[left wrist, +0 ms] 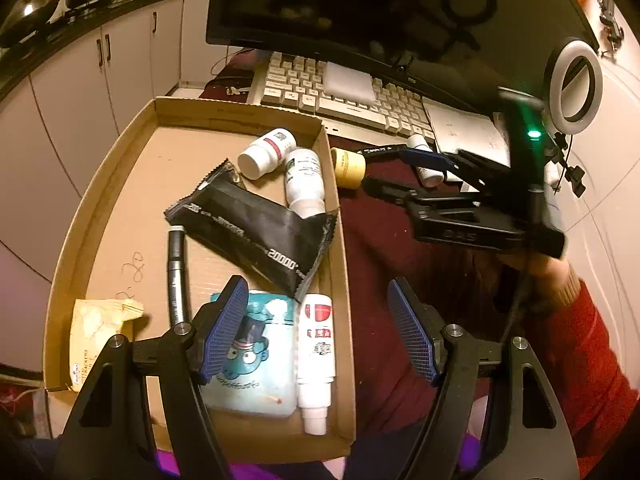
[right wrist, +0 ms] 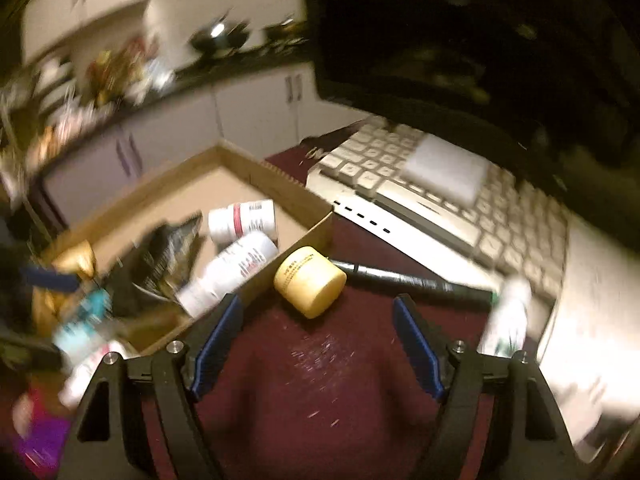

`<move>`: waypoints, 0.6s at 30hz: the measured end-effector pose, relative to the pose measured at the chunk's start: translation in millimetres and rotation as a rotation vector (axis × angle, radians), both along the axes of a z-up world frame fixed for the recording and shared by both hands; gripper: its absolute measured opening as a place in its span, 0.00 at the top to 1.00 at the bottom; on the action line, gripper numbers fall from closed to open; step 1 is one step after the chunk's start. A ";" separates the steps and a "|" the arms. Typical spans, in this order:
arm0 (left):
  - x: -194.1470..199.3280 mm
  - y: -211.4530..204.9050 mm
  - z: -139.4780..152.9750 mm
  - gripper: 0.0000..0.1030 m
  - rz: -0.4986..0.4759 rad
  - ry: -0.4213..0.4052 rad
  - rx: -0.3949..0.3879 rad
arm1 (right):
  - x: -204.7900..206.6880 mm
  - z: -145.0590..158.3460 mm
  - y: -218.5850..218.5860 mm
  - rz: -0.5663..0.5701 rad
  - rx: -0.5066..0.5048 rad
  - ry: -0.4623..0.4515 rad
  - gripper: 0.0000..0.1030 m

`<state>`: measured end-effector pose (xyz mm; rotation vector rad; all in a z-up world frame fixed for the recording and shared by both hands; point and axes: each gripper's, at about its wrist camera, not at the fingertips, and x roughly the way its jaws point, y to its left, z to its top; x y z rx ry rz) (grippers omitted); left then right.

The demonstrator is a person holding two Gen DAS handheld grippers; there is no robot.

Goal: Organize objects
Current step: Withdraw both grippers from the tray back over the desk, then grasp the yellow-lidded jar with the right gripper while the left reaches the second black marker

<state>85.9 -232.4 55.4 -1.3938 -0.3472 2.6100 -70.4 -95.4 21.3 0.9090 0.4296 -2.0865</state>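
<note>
A cardboard tray (left wrist: 120, 184) holds two white bottles (left wrist: 266, 151), a black pouch (left wrist: 256, 232), a grey marker (left wrist: 178, 276), a light blue packet (left wrist: 256, 364), a white tube (left wrist: 318, 360) and a beige snack bag (left wrist: 94, 328). On the maroon cloth outside it lie a yellow jar (right wrist: 310, 282), a black pen (right wrist: 412, 282) and a white bottle (right wrist: 508, 316). My left gripper (left wrist: 320, 332) is open and empty above the tray's right wall. My right gripper (right wrist: 318, 344) is open and empty just short of the yellow jar; it also shows in the left wrist view (left wrist: 404, 168).
A white keyboard (left wrist: 340, 92) with a white block (left wrist: 350, 82) on it lies behind the tray, under a dark monitor (left wrist: 360, 4). White paper (left wrist: 464, 132) and a ring light (left wrist: 576, 80) stand at the right. Kitchen cabinets (left wrist: 100, 80) are at the back left.
</note>
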 end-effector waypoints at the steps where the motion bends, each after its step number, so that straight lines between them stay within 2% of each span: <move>1: 0.3 -2.9 0.1 0.29 0.006 0.000 0.002 | -2.5 -1.7 -3.1 0.019 0.011 -0.001 0.25; 6: -1.4 -15.0 -3.3 0.29 0.030 -0.015 0.015 | -11.7 -14.4 -31.0 0.119 0.137 0.054 0.26; 9: -4.5 -19.0 -5.7 0.29 0.036 -0.024 0.013 | -11.3 -24.5 -45.5 0.195 0.224 0.095 0.35; 10: -5.9 -20.2 -6.9 0.29 0.040 -0.029 0.013 | -11.7 -28.1 -49.1 0.223 0.245 0.095 0.45; 11: -7.2 -21.1 -7.9 0.29 0.042 -0.032 0.015 | -12.3 -30.8 -51.3 0.239 0.258 0.092 0.50; 14: -11.9 -22.7 -10.4 0.29 0.048 -0.043 0.026 | -13.7 -31.4 -48.9 0.232 0.243 0.095 0.52; 18: -18.9 -15.7 -6.5 0.29 0.024 -0.045 0.014 | -11.7 -24.6 -22.2 0.141 0.159 0.016 0.52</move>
